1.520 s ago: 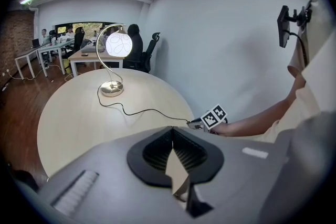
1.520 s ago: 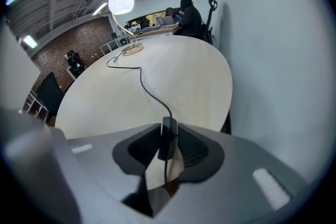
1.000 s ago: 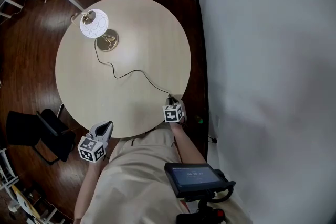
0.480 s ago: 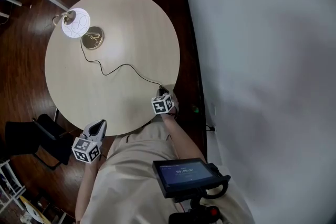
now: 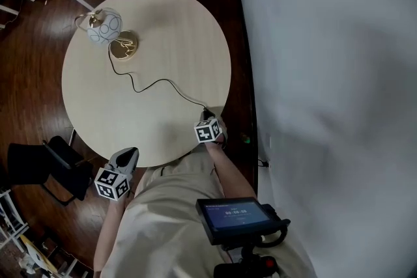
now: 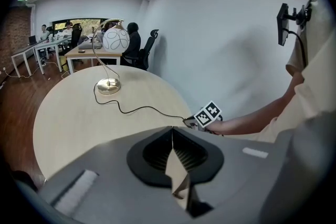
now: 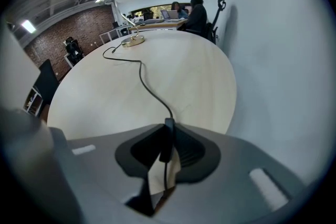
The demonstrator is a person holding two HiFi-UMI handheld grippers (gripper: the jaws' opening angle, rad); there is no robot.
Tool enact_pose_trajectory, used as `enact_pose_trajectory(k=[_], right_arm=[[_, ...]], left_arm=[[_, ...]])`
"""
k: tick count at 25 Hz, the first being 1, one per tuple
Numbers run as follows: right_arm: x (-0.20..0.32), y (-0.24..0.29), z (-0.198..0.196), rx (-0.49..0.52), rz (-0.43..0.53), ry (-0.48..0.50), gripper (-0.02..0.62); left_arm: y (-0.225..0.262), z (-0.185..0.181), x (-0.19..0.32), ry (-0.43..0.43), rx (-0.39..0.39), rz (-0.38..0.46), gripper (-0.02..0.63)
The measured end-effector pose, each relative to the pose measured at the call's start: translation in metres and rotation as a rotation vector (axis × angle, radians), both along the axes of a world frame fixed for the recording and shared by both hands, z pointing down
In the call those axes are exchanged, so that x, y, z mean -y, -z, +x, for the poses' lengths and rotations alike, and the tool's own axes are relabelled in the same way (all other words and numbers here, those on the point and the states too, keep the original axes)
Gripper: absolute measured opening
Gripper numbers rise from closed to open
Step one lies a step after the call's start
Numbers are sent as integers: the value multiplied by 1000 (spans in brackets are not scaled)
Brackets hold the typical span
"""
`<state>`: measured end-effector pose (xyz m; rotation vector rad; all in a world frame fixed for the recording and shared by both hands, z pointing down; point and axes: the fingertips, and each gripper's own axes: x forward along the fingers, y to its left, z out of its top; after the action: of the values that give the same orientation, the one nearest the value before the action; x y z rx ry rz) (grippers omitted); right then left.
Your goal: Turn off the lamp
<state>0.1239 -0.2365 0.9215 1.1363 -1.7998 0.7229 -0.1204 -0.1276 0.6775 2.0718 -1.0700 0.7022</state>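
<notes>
The left gripper (image 5: 128, 154) is hanging just off the tabletop's (image 5: 169, 29) rim at about 7 o'clock, with its jaws together on nothing. The lamp (image 5: 104, 26) is standing at about 10 o'clock on the tabletop. Its white globe is arching on a thin stalk over a brass base and is looking unlit. Its black cord (image 5: 156, 81) is trailing in loose curves from the base toward 5 o'clock, where the right gripper (image 5: 210, 119) is pointing steeply down at the rim. There the jaws are closing on the small black inline switch (image 7: 168, 136), which is sitting between the pads and touching both. The switch is probably light, stiff plastic on a limp cord. It is likely calling for a square pinch across its flat faces, over the button, to keep it from twisting or sliding. The globe is looking fragile and the lamp top-heavy, so any tug on the cord is risking a tip.
</notes>
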Motion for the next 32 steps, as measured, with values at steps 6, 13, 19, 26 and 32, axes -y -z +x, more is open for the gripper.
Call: enact_pose_trajectory(k=[6,13,19,26,32], right_arm=[[4,4,4,-15,39,-3,79],[7,28,11,3,118,6,127],[6,71,2,-82,255,149,127],[7,117,-31,-106,300,196,127],[1,145,-34,-124,317,133,127]], left_arm=[[-1,1,2,14,-9,-1,6],[-4,1,5,12,-34,11,6],[1,-6,10,15,-56,53,6],[7,-27,2,-4,-100,80,6],[15,-53,-5,0,-131,112,6]])
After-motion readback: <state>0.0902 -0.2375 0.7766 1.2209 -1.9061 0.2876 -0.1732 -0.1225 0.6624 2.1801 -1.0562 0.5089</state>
